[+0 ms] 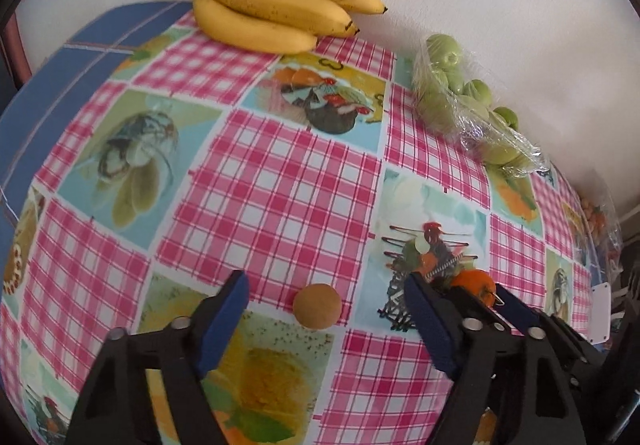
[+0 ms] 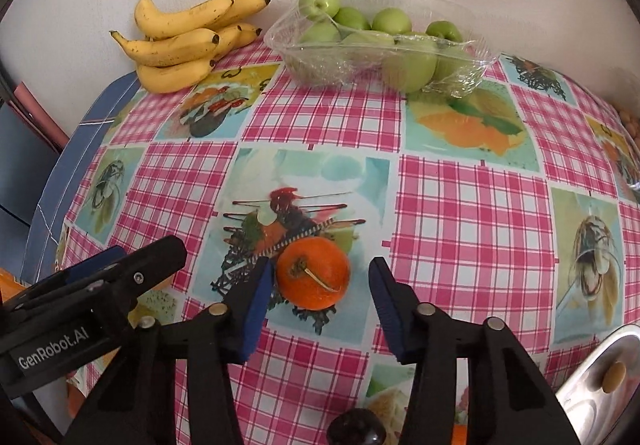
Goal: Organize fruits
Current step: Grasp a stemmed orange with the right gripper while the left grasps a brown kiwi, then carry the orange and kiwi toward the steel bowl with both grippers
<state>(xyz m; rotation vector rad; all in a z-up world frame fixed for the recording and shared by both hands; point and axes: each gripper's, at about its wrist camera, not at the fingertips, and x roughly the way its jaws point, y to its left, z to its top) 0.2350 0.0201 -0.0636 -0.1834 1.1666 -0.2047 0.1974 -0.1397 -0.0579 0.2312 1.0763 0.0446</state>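
An orange fruit with a stem [image 2: 313, 272] lies on the checked tablecloth [image 2: 472, 213] between the blue pads of my right gripper [image 2: 318, 281], which is open; the left pad sits close to it, the right pad stands apart. In the left wrist view my left gripper [image 1: 326, 295] is open around a small round tan fruit [image 1: 317, 306] lying on the cloth. The orange fruit [image 1: 474, 283] shows there partly behind the right gripper's fingers. A bunch of bananas [image 2: 184, 41] and a clear plastic tray of green apples [image 2: 380, 41] rest by the wall.
A metal tray [image 2: 600, 377] with a small tan fruit [image 2: 614, 377] sits at the lower right of the right wrist view. A dark round fruit [image 2: 356, 427] lies at the bottom edge. The blue table edge [image 1: 80, 57] drops off at left. A bag of small fruits [image 1: 596, 219] lies far right.
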